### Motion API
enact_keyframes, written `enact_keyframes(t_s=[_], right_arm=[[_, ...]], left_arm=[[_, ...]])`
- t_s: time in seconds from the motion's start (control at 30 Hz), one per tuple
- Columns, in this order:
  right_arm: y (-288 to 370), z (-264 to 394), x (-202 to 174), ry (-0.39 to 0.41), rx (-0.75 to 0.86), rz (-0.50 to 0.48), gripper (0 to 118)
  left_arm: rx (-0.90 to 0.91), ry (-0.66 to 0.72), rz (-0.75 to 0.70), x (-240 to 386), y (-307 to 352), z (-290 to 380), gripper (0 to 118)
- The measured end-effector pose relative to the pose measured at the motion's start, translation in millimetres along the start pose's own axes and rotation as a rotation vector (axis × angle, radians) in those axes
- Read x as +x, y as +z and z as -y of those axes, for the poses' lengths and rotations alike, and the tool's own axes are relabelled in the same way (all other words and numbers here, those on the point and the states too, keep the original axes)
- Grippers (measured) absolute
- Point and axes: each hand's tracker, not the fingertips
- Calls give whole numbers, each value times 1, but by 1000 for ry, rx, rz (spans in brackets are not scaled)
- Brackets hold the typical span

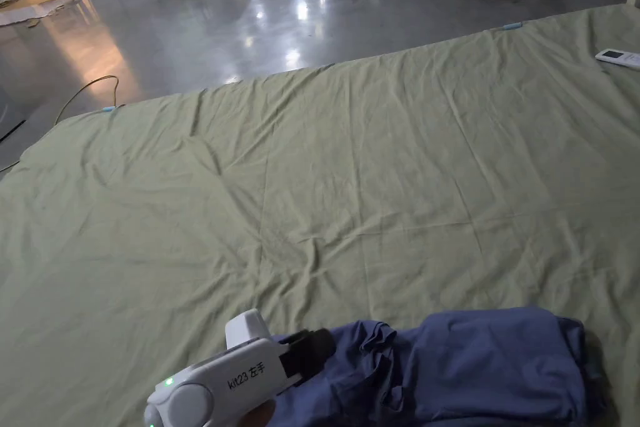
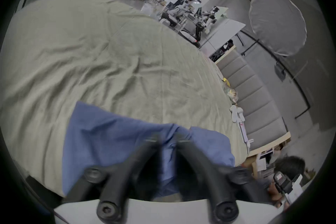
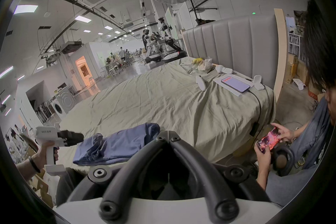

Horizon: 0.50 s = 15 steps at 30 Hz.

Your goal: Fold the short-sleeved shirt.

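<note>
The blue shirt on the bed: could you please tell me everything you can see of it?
The blue shirt is a soft, plain mid-blue garment that looks like thin woven or knit cloth. It lies crumpled and bunched, not spread flat, at the near edge of the bed on the pale green sheet. Folds gather toward its left end, where the left gripper sits over it, jaws a little apart with cloth showing between them. The right gripper, jaws together, sits at its right end; contact is unclear.

Dim, even indoor light falls on the green bedsheet (image 1: 350,184); beyond its far edge the polished floor (image 1: 250,15) carries white glare spots and an orange glow. Both gripper views bend strongly toward black circular borders, and the left gripper (image 2: 166,138) jaw tips are motion-blurred.
</note>
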Motion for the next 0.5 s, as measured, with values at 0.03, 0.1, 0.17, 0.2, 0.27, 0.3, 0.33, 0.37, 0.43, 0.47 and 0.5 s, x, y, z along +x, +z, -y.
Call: enact_keyframes(t_s=[0.03, 0.1, 0.17, 0.2, 0.27, 0.3, 0.33, 0.37, 0.43, 0.47, 0.5], right_arm=[[0, -1, -2, 3, 2, -5, 0], [1, -4, -7, 21, 6, -18, 0], [2, -6, -13, 45, 7, -18, 0], [2, -7, -15, 58, 6, -19, 0], [3, -7, -19, 73, 4, -18, 0], [3, -8, -21, 81, -1, -19, 0], [3, -8, -23, 87, -3, -20, 0], [2, -8, -24, 89, -5, -23, 0], [-2, -8, -26, 89, -18, -38, 0], [-3, -8, -29, 93, -21, -42, 0], [-5, -9, -31, 98, -20, -45, 0]], left_arm=[[-22, 16, -13, -3, -8, 6, 6], [-87, 27, 56, -9, -28, 18, 6], [-164, 28, 52, -4, -53, 35, 6], [-197, 23, 36, -2, -65, 44, 6], [-158, 35, 17, -3, -74, 52, 4], [-135, 85, 17, -4, -73, 50, 4], [-151, 121, 21, -6, -72, 46, 4], [-169, 119, 31, -6, -68, 42, 4], [-147, 13, 37, -4, -49, 29, 13], [-97, -53, 23, -3, -32, 22, 29], [-23, -103, 17, -8, -14, 14, 52]])
